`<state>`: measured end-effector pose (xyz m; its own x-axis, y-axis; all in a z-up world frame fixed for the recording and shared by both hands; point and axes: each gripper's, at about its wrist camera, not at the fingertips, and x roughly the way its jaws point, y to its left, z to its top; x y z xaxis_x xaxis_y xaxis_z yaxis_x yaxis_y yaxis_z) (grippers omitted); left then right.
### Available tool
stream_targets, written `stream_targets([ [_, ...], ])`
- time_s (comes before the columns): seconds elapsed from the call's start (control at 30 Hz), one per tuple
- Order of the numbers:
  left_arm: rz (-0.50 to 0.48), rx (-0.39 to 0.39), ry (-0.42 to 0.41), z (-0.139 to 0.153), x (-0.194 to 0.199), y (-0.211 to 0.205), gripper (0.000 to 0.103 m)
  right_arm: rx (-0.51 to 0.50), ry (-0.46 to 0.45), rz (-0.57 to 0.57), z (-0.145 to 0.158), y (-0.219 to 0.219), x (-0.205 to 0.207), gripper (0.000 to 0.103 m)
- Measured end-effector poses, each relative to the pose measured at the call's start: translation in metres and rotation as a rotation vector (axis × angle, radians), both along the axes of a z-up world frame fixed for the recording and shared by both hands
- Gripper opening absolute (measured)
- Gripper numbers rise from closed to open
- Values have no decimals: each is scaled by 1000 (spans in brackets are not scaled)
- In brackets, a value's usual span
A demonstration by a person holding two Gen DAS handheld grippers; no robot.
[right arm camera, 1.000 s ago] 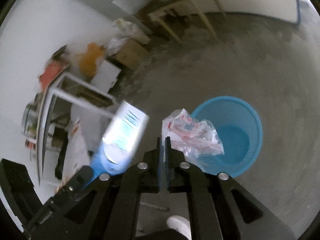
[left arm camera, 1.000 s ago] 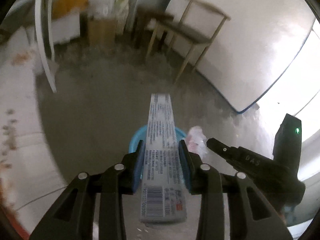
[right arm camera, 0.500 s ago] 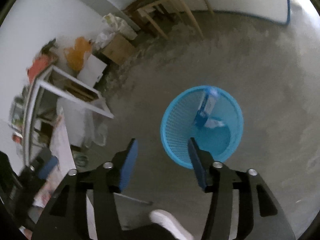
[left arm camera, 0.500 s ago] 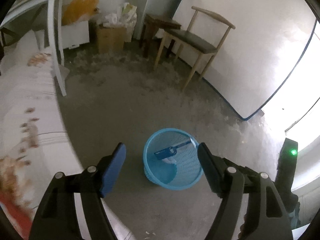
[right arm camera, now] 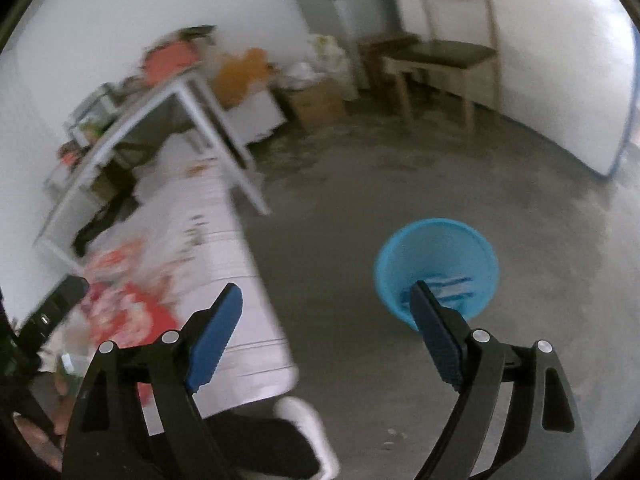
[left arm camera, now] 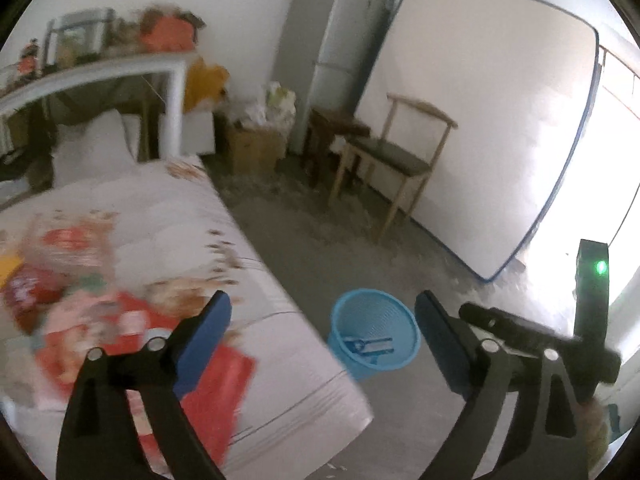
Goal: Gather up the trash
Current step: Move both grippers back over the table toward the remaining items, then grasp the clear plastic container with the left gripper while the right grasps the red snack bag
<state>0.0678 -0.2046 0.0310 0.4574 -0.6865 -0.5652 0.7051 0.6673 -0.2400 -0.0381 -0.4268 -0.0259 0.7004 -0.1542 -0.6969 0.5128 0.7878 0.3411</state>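
A blue mesh basket [left arm camera: 374, 330] stands on the concrete floor beside the bed; it also shows in the right wrist view [right arm camera: 436, 264]. A blue-and-white box [left arm camera: 370, 345] lies inside it. Red and pink wrappers [left arm camera: 100, 320] lie in a blurred pile on the white bed [left arm camera: 240, 280]; the pile also shows in the right wrist view [right arm camera: 124, 308]. My left gripper [left arm camera: 322, 340] is open and empty, above the bed edge and the basket. My right gripper [right arm camera: 326, 320] is open and empty, above the floor left of the basket.
A wooden chair [left arm camera: 394, 160], a grey fridge [left arm camera: 328, 52], a cardboard box [left arm camera: 254, 146] and a white table [left arm camera: 120, 76] stand along the far wall. A mattress [left arm camera: 480, 120] leans on the right wall. A white shoe [right arm camera: 308, 428] is below.
Both grippers opened and dropped the box and the plastic wrapper into the basket. Both then lifted and swung left, bringing the bed and its trash pile into view.
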Motion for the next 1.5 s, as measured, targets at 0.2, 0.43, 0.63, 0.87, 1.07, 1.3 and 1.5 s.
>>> stream_targets([
  [0.2,78,-27,-66,1,-7,97,97,6,-62,173,17,67,37,82],
  [0.43,290,-51,-94,-20,-11,209,97,-247,-50,450,19,191,77,82],
  [0.63,415,-32,-15,-41,7,252,97,-401,45,582,-10,266,105,75],
  [0.87,504,-48,120,-51,59,252,97,-606,152,608,-41,309,124,66],
  [1.07,565,-82,257,-71,101,251,97,-659,176,606,-50,311,132,63],
  [1.3,583,-100,321,-79,114,249,93,-649,201,603,-59,310,140,53],
  [1.5,585,-116,309,-74,110,247,78,-644,210,591,-64,310,143,38],
])
